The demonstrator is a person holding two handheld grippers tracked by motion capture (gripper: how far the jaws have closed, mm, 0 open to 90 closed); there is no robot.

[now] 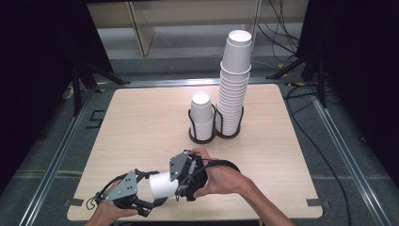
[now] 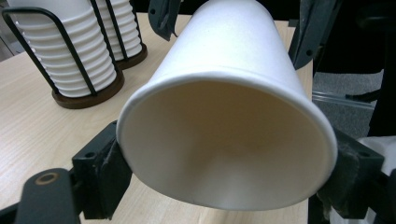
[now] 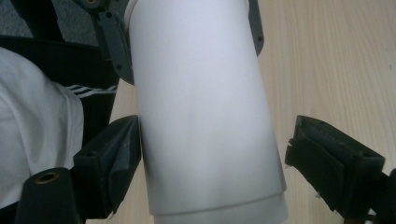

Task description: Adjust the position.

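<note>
A white paper cup (image 1: pixel 162 184) lies on its side just above the table's near edge, held between both hands. My left gripper (image 1: pixel 150 190) is shut on its rim end. In the left gripper view the cup's open mouth (image 2: pixel 224 144) faces the camera, and both pads (image 2: pixel 105 165) press on the rim. My right gripper (image 1: pixel 179 181) reaches around the cup's base end from the right. In the right gripper view the cup body (image 3: pixel 205 112) passes between the jaws of that gripper (image 3: pixel 224 158). Its left pad (image 3: pixel 123 154) touches the cup, the right pad (image 3: pixel 327 158) stands apart, so it is open.
A black wire double holder (image 1: pixel 214 136) stands at the middle of the wooden table (image 1: pixel 141 122). It carries a short stack of white cups (image 1: pixel 202 117) and a tall stack (image 1: pixel 234 84). Dark stands and cables lie on the floor around the table.
</note>
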